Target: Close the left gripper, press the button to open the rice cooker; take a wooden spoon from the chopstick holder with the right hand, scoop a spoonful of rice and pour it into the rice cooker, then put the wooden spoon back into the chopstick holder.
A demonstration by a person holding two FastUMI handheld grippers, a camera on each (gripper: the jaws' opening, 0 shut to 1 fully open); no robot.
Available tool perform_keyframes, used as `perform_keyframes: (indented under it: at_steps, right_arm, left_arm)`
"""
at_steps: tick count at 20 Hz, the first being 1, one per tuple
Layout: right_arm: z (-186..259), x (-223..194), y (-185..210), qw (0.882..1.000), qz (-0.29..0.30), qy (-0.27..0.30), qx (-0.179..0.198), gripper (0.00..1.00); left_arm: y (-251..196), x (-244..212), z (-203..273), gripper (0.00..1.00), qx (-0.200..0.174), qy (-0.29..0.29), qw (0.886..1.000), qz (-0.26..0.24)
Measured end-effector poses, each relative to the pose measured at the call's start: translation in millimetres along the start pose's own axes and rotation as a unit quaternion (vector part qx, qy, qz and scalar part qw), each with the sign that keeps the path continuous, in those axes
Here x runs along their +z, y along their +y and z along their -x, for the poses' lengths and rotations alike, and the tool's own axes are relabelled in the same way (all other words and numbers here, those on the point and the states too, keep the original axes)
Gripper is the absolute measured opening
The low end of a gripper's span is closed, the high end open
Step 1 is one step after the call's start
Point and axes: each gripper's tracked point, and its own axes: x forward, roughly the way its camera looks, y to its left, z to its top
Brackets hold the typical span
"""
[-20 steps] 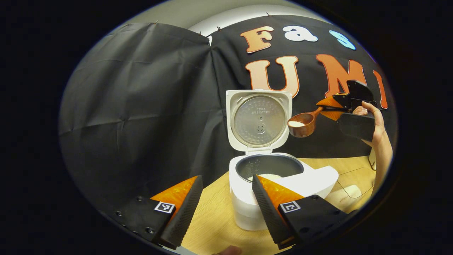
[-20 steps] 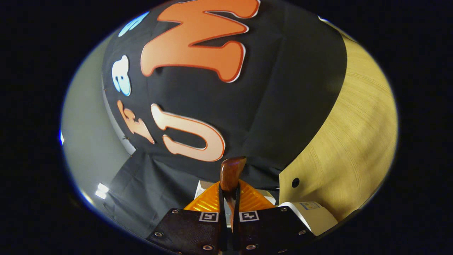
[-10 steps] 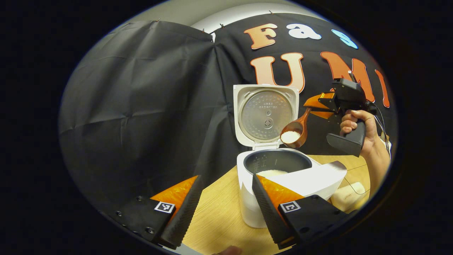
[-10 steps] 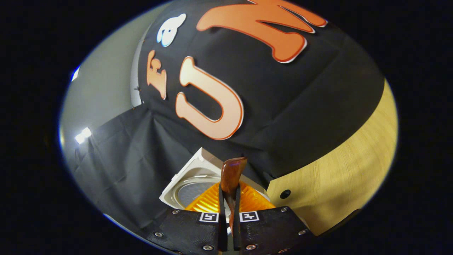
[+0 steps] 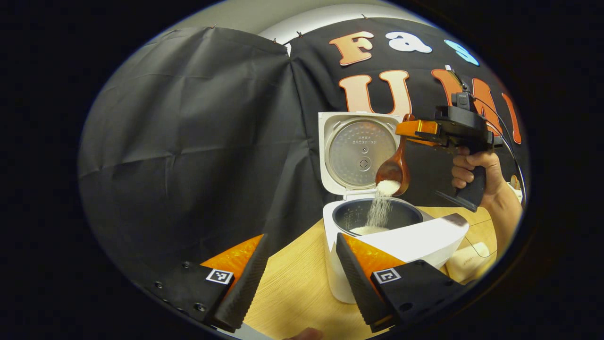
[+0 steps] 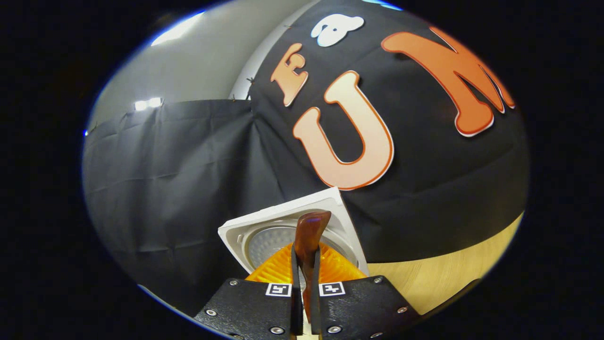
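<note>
Wooden spoon point(image 5: 395, 166) now tipped bowl-down over rice cooker point(image 5: 401, 241), rice point(image 5: 379, 210) streaming into pot; half second ago bowl was level, rice still inside. Nearest, left gripper point(image 5: 297, 269) low over table point(image 5: 292, 293), fingers spread, nothing between. Beyond, cooker lid point(image 5: 359, 151) upright. Right gripper point(image 6: 302, 278) pinches spoon handle, held level above pot; hand point(image 5: 472, 170) wraps grip, forearm angling down right.
</note>
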Motion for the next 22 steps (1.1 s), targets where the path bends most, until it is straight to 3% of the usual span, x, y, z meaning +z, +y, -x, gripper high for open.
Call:
perform_keyframes:
  at_steps: [5, 7, 12, 16, 22]
  right_arm:
    - [8.1, 13.0, 24.1, 0.993, 0.104, -0.027, 0.039, 0.06]
    - [12.5, 14.0, 37.1, 0.985, 0.155, -0.037, 0.067, 0.06]
    - [11.3, -7.7, 58.3, 0.956, 0.273, -0.046, 0.095, 0.07]
    - [22.5, 0.8, 58.6, 0.954, 0.281, -0.048, 0.09, 0.07]
    - [54.4, 54.0, 32.8, 0.972, 0.218, -0.067, 0.055, 0.07]
  left_arm:
    - [3.0, 2.3, 0.5, 0.92, 0.004, -0.006, 1.0, 0.0]
    - [2.6, 4.6, 4.7, 0.92, 0.001, -0.006, 1.0, 0.001]
    - [1.5, 4.9, 7.6, 0.92, 0.002, -0.008, 1.0, 0.01]
    - [0.1, 5.5, 16.8, 0.91, 0.001, -0.009, 1.0, 0.008]
    - [-7.0, 10.4, 21.8, 0.91, -0.007, -0.015, 1.0, 0.015]
